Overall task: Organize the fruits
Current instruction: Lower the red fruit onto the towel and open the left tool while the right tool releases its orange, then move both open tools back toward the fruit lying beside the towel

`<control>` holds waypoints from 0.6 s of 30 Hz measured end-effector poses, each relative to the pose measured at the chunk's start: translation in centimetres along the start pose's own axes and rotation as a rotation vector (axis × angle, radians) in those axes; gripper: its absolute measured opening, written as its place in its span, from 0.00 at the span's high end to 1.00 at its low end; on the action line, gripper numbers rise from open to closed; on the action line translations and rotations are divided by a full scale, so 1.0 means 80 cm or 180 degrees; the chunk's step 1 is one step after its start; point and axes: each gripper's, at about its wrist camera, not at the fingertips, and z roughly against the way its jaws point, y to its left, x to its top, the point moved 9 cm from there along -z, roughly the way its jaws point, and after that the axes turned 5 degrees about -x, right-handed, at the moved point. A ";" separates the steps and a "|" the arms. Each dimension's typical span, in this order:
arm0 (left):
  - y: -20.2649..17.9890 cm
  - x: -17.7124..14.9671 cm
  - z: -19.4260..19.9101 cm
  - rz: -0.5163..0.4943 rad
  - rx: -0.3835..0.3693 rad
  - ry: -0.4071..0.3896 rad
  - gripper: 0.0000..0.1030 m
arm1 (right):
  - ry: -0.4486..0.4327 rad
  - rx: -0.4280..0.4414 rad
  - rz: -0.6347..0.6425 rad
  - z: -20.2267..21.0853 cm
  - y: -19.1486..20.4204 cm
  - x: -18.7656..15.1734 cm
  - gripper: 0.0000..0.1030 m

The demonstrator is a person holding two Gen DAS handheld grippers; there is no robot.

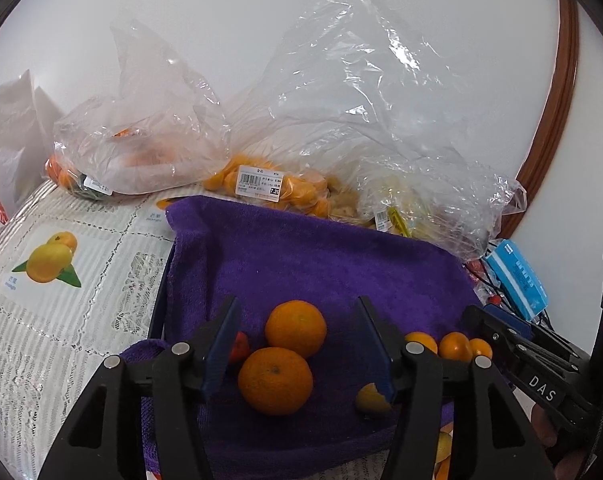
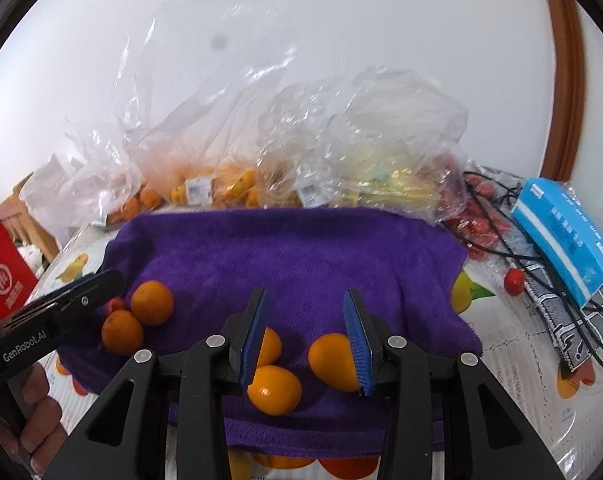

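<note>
Fruits already sorted lie in two small groups on the purple towel (image 1: 321, 264) that covers the middle of the table. At the left of the towel two mandarins (image 1: 275, 380) sit touching each other, with a small red fruit (image 1: 239, 346) just beside them. The left gripper (image 1: 297, 344) hangs right over this group with its jaws spread; both mandarins lie in the gap, and no pad presses on either. Farther right, three kumquats (image 2: 275, 388) rest near the towel's front edge. The right gripper (image 2: 305, 336) stands over them with its jaws only narrowly apart and nothing pinched: one kumquat lies beside the left pad, one below it, and one against the outside of the right pad.

Judged from this, the job has only begun. Most of the fruit is still bagged behind the towel. From left to right stand a clear bag of mandarins (image 1: 141, 156), a clear bag of kumquats (image 1: 269, 188) with a price label, and a crumpled bag of pale yellow fruit (image 2: 381, 180) whose kind I cannot tell. At the far right small red fruits (image 2: 477, 224) lie in plastic among black cables, and one red fruit (image 2: 514, 282) lies loose on the table. So the bags remain to be emptied and each kind grouped.

Under it all is a white lace-patterned tablecloth (image 1: 61, 340) printed with fruit pictures. A red carton (image 2: 5, 284) stands at the left edge, and a blue box (image 2: 565, 236) at the right. Behind is a plain pale wall (image 1: 261, 20) with a brown wooden frame (image 1: 557, 112) at the right.
</note>
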 end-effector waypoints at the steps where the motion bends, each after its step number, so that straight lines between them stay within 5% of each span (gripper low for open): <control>1: -0.001 0.000 0.000 -0.0008 0.0001 -0.0001 0.46 | 0.0021 0.0010 -0.0010 -0.001 0.000 -0.001 0.62; 18: -0.002 0.003 0.006 -0.0044 0.0015 -0.0096 0.46 | 0.0151 0.0085 -0.0075 -0.003 -0.004 -0.007 0.62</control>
